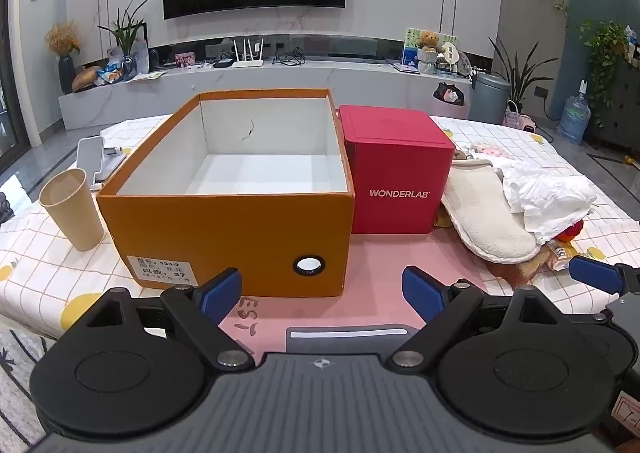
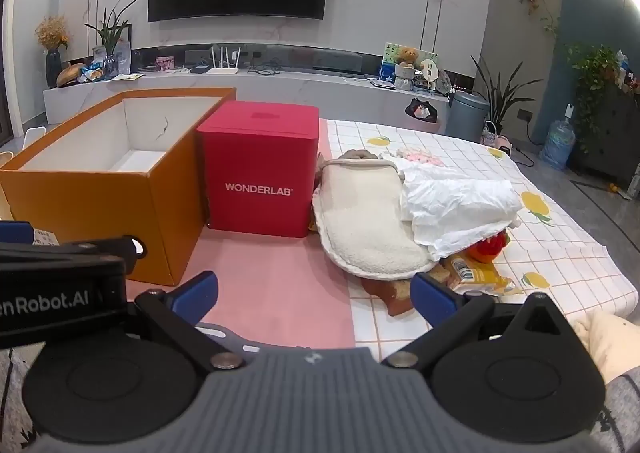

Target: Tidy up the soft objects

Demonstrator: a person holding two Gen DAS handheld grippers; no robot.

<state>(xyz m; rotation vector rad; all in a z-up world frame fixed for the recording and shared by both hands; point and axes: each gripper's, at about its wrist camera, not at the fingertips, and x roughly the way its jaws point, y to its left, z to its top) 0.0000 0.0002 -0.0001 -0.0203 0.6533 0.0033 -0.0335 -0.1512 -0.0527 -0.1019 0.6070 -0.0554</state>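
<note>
Orange box point(image 1: 224, 241) beside red box point(image 1: 396, 177)

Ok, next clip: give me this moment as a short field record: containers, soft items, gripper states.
container: orange box, open top, nothing seen inside
beside it: red box, lid on, touching the orange box's right side
soft pile: cream fleece slipper and white cloth, right of the red box, on the checked tablecloth
left gripper: open, holding nothing
right gripper: open, holding nothing
other: paper cup left of the orange box

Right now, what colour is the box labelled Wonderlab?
Red box with white lettering, clearest in the right wrist view.
</note>
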